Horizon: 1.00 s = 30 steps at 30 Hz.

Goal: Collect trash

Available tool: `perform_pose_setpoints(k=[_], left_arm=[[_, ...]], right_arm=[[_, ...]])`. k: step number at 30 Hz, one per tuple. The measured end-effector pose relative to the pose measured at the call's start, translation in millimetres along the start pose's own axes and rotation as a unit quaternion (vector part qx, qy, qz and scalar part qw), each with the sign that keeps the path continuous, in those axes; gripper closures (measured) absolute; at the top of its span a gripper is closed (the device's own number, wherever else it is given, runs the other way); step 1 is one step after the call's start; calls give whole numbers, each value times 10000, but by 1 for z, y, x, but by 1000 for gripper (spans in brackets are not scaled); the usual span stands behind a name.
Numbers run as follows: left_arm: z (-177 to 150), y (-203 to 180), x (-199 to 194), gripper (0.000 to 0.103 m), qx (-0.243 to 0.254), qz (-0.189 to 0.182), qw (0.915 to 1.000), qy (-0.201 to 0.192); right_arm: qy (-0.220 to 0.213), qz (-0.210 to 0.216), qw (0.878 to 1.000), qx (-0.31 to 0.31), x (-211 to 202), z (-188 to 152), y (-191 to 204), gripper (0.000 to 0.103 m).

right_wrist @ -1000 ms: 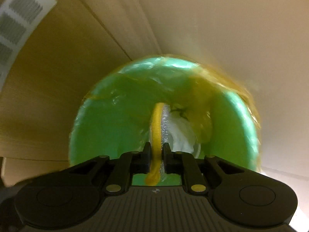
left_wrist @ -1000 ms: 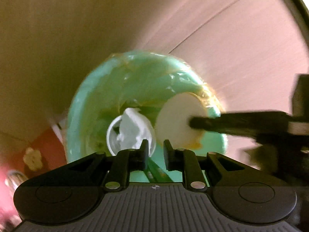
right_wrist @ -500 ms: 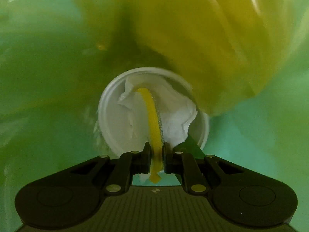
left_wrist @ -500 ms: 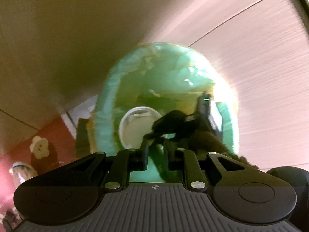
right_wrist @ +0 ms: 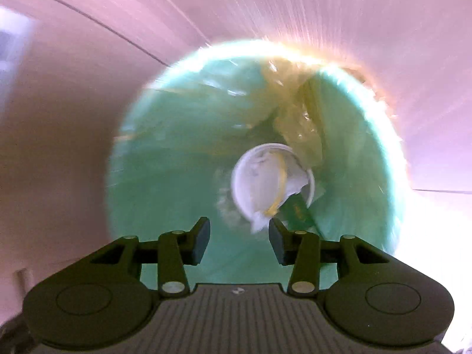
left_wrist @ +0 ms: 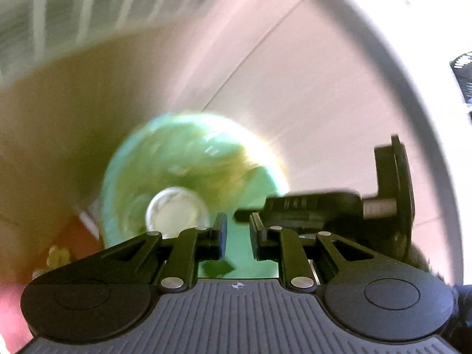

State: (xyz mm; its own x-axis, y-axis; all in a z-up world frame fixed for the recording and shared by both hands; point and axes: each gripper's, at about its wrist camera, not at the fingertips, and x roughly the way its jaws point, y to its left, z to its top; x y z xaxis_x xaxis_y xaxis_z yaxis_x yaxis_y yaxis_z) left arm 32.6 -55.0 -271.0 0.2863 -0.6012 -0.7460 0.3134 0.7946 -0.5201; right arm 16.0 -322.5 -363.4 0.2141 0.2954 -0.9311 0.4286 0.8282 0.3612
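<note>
A green trash bin (right_wrist: pixel 177 153) with a clear liner stands on the pale floor, seen from above in both wrist views (left_wrist: pixel 141 171). Inside lies a white paper cup (right_wrist: pixel 250 177) with crumpled white tissue and a yellow-edged wrapper (right_wrist: pixel 281 177) on it; the cup also shows in the left wrist view (left_wrist: pixel 174 209). A green scrap (right_wrist: pixel 298 212) lies beside the cup. My right gripper (right_wrist: pixel 239 237) is open and empty above the bin. My left gripper (left_wrist: pixel 237 231) hovers over the bin's near side, jaws narrowly apart with nothing between them. The right gripper (left_wrist: pixel 312 206) reaches in from the right.
Pale plank floor (right_wrist: pixel 265 14) surrounds the bin. A red patterned mat (left_wrist: pixel 59 244) lies at the lower left of the left wrist view. A white slatted surface (left_wrist: pixel 59 14) is at the upper left. A pale curved rim (left_wrist: pixel 413 88) arcs across the right.
My right gripper has opened and let the yellow-edged wrapper drop onto the cup, then pulled back up out of the bin. My left gripper has also drawn back from the bin.
</note>
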Motion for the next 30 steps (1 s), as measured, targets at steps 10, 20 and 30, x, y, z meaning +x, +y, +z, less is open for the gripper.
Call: perform_pose_setpoints(k=[10,20,30], left_arm=[[55,-66,-161,84,872,257,9879,-1255],[114,4,-268,84,185,1074,9700,-2175],[136,82,-300,84,-182,1098,9720,-2070]], right_arm=[[-773,-316,9801,-1803,-130,-49,114,53],[-2469,471,9208,-2984,-242,-38,280,47],[-3222,-330,8691,-3738,-206,50,453,43]])
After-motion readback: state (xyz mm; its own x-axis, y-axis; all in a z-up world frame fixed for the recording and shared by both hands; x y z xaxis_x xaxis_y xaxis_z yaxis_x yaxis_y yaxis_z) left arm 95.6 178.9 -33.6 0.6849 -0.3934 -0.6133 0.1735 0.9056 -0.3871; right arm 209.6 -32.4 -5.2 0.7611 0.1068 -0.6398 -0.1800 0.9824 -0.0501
